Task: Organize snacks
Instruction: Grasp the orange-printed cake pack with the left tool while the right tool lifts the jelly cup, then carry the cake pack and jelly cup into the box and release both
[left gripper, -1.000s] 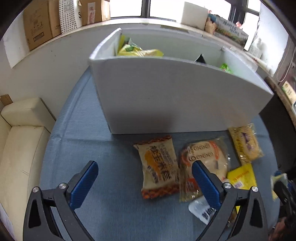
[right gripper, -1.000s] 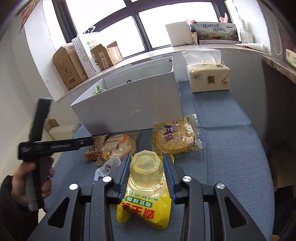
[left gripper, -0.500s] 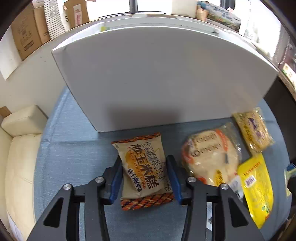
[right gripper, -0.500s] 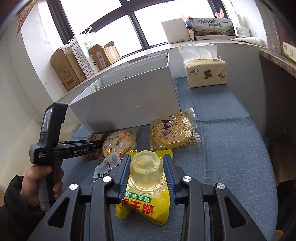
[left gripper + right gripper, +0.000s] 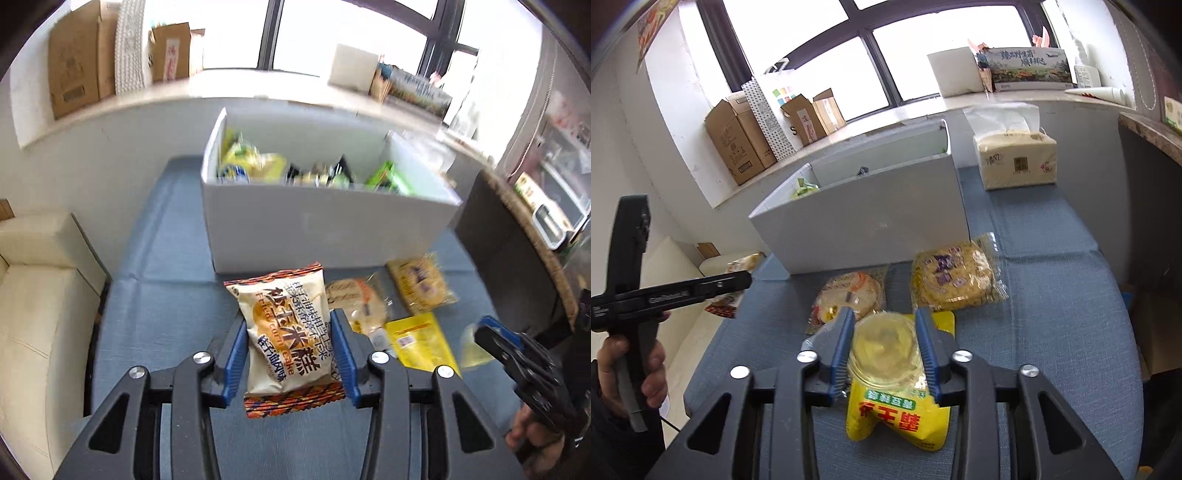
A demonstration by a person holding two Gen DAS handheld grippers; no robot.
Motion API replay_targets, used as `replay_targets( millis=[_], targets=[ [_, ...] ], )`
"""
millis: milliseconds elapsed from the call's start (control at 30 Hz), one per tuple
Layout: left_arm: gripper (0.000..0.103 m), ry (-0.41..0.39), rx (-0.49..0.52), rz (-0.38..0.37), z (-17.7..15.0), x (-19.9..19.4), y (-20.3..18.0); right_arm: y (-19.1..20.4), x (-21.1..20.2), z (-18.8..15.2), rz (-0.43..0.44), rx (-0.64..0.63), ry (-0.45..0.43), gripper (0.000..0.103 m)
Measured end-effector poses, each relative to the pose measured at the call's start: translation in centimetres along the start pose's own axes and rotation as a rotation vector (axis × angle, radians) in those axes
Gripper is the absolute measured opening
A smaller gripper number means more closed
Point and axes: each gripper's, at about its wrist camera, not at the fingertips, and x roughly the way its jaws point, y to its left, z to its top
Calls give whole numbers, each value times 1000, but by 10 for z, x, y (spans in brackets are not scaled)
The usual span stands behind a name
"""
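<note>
From my left wrist, my left gripper [image 5: 288,345] clamps a corn cake packet [image 5: 286,341], lifted above the blue surface [image 5: 162,295] before the white box [image 5: 325,229]. From my right wrist, my right gripper [image 5: 884,341] grips a clear jelly cup [image 5: 884,349] with its yellow bag [image 5: 897,417].

We see our left hand-held gripper [image 5: 288,354] clamping an upright fried corn cake packet [image 5: 286,338], our right hand-held gripper [image 5: 884,339] squeezing a clear jelly cup [image 5: 884,347] on its yellow bag [image 5: 897,417]; ahead stands the white box [image 5: 325,229].
</note>
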Motion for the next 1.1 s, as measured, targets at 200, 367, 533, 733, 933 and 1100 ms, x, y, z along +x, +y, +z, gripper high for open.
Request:
replay_targets(
  millis=[200,367,533,733,933,1100],
  targets=[
    [48,-74,6,15,19,-27,2,11,-2,17,-26,-71,-3,15],
    [48,-68,17,1,18,-26,2,-1,-5,3,-57,-77,10,75],
    [48,-59,48,-11,12,-16,-6,-34,-17,-28,-153,-59,39,88],
    [48,-35,71,-19,10,-5,-18,-58,3,-26,-132,34,75,88],
    [48,-38,107,-10,13,-8,-26,-61,52,-1,-90,51,118,88],
    [48,-31,115,-12,15,-5,-26,-62,65,3,-120,40,141,36]
  ],
)
